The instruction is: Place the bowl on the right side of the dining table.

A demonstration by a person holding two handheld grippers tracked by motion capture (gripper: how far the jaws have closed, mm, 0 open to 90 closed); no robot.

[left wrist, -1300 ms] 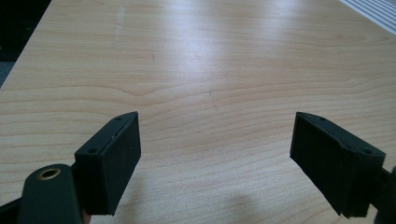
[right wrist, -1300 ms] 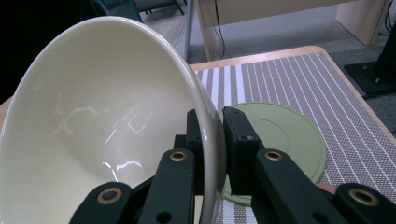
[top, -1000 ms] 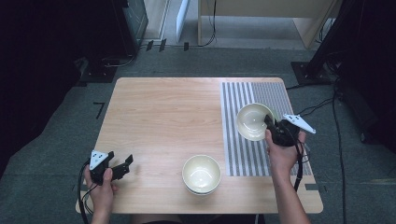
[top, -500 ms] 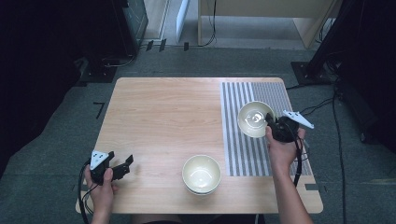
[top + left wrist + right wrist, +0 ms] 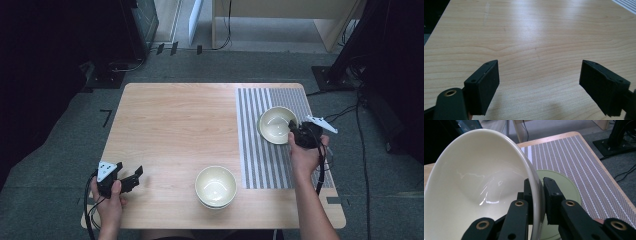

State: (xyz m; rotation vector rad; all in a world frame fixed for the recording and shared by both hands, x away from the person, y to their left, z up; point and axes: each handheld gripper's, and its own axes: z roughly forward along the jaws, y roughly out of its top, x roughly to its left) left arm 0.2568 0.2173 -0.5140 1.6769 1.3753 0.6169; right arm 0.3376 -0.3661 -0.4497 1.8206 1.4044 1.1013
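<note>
Over the striped mat (image 5: 280,150) at the surface's far right, the right tool (image 5: 295,131) pinched a tilted cream bowl's (image 5: 276,124) rim, apparently carrying it toward the near stacked bowls (image 5: 215,186), while the left tool (image 5: 131,176) rested open and empty.

I see a light wooden table (image 5: 175,130) with a grey-and-white striped mat (image 5: 260,155) on its right part and stacked cream ceramic bowls (image 5: 215,186) near the front edge.
</note>
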